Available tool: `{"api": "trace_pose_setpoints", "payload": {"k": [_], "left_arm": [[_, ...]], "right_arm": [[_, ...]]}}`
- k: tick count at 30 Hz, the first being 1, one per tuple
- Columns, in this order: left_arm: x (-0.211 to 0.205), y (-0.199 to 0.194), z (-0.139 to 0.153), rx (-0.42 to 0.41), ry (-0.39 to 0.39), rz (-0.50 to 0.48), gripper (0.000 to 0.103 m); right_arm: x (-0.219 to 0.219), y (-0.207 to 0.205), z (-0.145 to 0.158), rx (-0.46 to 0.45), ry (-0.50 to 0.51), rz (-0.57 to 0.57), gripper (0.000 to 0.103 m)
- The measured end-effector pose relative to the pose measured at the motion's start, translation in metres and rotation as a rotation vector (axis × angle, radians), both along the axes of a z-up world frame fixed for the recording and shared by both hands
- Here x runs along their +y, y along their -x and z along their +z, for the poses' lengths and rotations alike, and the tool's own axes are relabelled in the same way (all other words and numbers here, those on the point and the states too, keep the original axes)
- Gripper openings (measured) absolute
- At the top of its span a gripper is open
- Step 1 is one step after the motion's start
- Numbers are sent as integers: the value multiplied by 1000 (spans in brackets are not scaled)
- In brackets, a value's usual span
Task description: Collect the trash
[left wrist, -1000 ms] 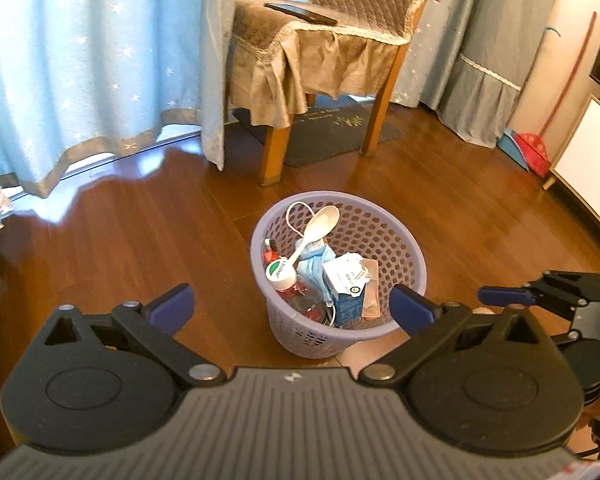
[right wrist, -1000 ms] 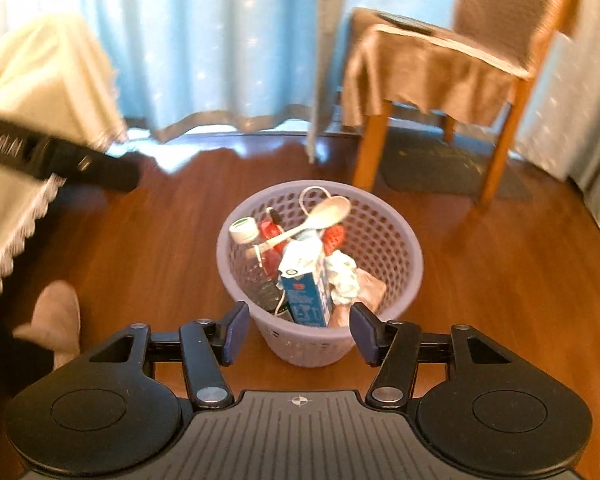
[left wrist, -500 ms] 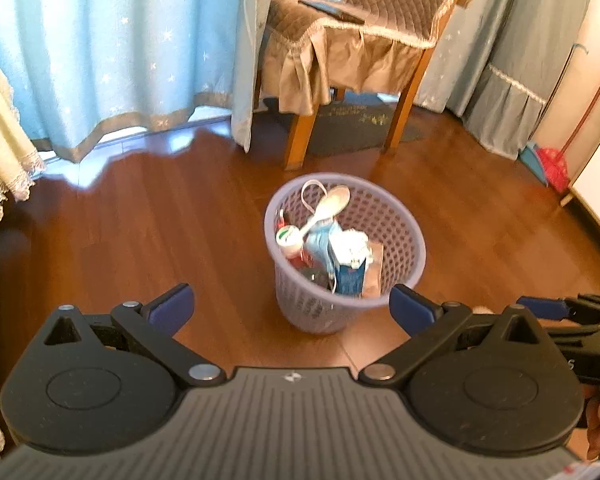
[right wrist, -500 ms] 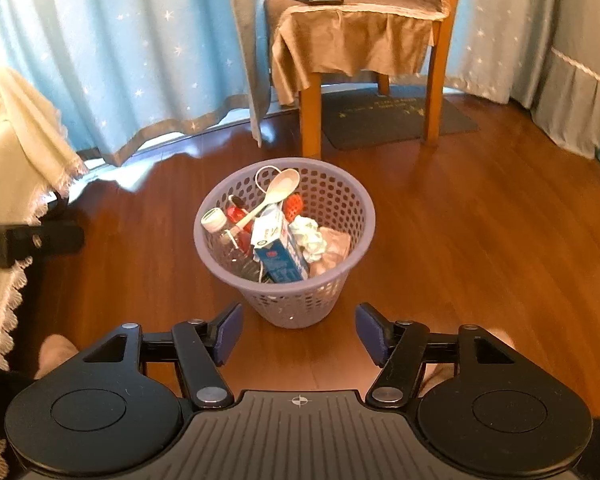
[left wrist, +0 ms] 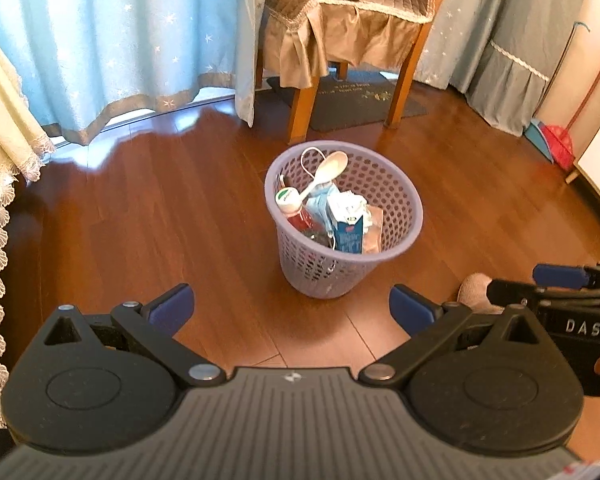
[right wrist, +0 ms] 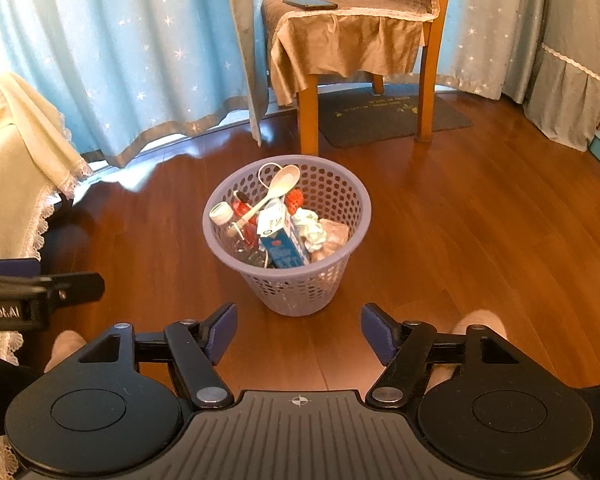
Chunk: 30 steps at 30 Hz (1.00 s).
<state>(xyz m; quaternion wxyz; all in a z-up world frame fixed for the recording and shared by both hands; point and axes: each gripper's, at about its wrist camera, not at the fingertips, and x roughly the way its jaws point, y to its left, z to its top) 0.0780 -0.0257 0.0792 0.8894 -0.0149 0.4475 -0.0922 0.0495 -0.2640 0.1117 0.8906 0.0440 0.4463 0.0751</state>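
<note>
Two wide things frame your view: the wooden floor (right wrist: 460, 220) and the blue curtain (right wrist: 120, 60) at 11 o'clock, with the covered chair (right wrist: 352, 40) at 12 o'clock, a phone (right wrist: 310, 3) lying flat on its seat. Below the chair, at the centre of both views, your lilac basket (right wrist: 352, 208) stands upright on the floor, placed, I judge, in the open so you can drop things in from above. It holds the trash: a blue milk carton (right wrist: 284, 244) leaning at the middle, a clear bottle (right wrist: 230, 220) with a white cap at its 9 o'clock, crumpled paper (right wrist: 310, 228) at 3 o'clock, and a pale spoon (right wrist: 278, 190) propped toward 12 o'clock.

Your right gripper (right wrist: 298, 334) has its jaws spread wide and empty, the basket just beyond them at 12 o'clock, apart from both tips. Your left gripper (left wrist: 292, 308) is likewise spread and empty, the basket at its 12 to 1 o'clock. No loose litter shows on the floor, so collecting looks finished or nearly so.
</note>
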Motion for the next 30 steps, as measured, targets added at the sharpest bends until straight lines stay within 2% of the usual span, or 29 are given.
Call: {"api": "trace_pose_setpoints", "payload": {"k": [11,20,30], "left_arm": [[3,9,-6,15,-24,29,102],[5,9,-19,55,-28,27,102],[3,9,-25,63,-36,22,102]], "right_arm": [[10,4,0,4,12,12,75],[16,1,-6,10,23,27,76],[21,-4,-17,31,21,43,76]]}}
